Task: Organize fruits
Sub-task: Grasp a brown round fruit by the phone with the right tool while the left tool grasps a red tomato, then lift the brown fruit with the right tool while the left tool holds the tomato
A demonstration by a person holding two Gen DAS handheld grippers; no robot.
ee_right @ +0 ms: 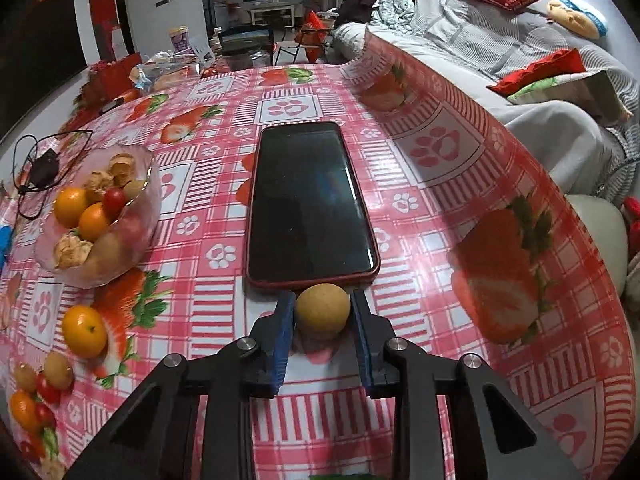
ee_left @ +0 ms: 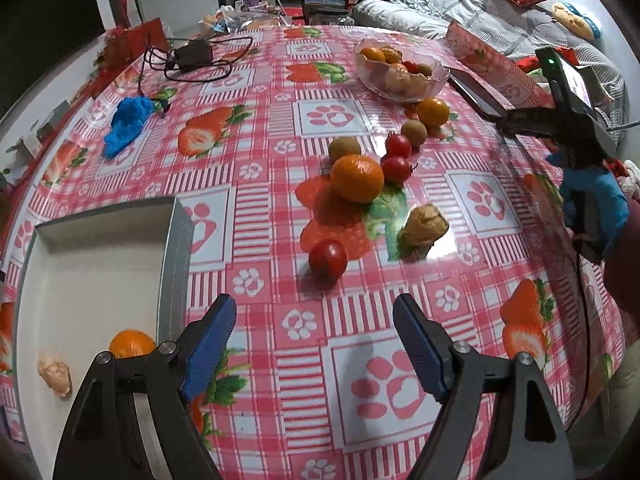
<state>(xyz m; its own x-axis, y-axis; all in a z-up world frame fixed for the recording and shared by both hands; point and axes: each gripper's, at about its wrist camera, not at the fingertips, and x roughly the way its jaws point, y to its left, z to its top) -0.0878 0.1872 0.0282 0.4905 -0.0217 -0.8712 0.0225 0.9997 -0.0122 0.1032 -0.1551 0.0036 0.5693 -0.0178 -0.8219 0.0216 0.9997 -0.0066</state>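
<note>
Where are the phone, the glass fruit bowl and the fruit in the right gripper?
phone (ee_right: 310, 204): right wrist view, middle of its dark screen.
glass fruit bowl (ee_right: 138, 222): right wrist view, clear side wall.
round tan fruit (ee_right: 322, 311): right wrist view, centre of its skin, between the right gripper (ee_right: 322, 314) fingers.

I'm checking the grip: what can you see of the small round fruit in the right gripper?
The fruit is small, round and tan-yellow, with a dull, finely speckled skin. It sits between the blue pads of the right gripper, whose jaws press both its sides. Just beyond it lies the near end of the phone.
</note>
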